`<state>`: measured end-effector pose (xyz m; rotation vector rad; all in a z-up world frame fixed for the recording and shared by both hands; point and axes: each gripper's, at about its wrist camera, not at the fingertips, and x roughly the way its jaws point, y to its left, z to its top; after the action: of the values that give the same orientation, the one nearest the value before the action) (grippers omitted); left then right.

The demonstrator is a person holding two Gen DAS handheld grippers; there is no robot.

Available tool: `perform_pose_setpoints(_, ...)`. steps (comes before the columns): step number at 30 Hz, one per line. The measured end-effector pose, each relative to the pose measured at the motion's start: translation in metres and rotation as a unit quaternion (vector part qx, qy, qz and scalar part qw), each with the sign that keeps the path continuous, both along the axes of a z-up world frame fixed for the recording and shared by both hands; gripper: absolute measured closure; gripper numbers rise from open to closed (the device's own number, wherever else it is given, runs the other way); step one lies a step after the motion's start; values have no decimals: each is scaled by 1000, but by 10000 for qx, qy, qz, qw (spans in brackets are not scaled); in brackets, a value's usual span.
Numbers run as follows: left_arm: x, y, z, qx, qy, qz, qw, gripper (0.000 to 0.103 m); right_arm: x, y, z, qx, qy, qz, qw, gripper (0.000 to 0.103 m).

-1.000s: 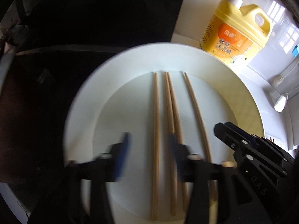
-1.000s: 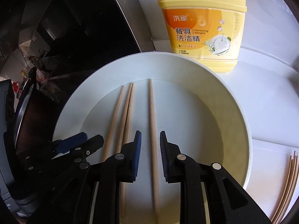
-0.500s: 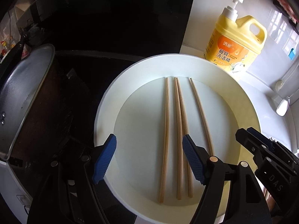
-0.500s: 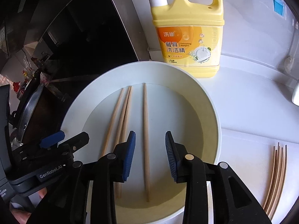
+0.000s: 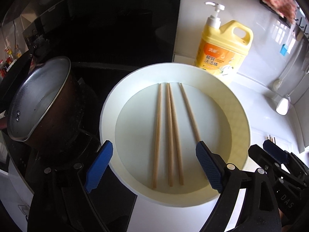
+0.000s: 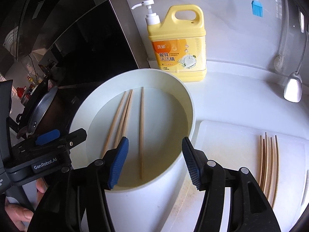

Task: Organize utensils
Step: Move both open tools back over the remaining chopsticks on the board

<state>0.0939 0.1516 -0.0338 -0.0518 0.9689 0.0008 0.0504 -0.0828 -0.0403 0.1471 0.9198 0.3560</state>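
Now both grippers [image 5: 154,166] [image 6: 154,160] gape wider, empty, pulled back from the chopsticks [image 5: 170,133]

Four chopsticks [image 5: 170,133] in the bowl [image 5: 239,116], detergent bottle [image 6: 177,44] behind it, more chopsticks [image 6: 268,164] on the board [image 6: 227,141] right.

- white bowl [image 6: 190,104]: open from above; its raised rim fences the four chopsticks [image 6: 141,133]
- pot [image 5: 38,104] crowds its left; detergent bottle [image 6: 176,44] stands behind
- table [image 6: 237,98] to the right lies bare
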Motion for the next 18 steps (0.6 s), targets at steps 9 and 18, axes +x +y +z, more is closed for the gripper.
perform_pose_setpoints(9,-21,-39,11,-124,-57,-177,9998,16,-47,-53,0,-312,-179,-195,9992,43)
perform_pose_setpoints(18,-35,-98,0,-234,78,-604,9979,16,-76,-124,-12,-462,-53,-762,9960,42)
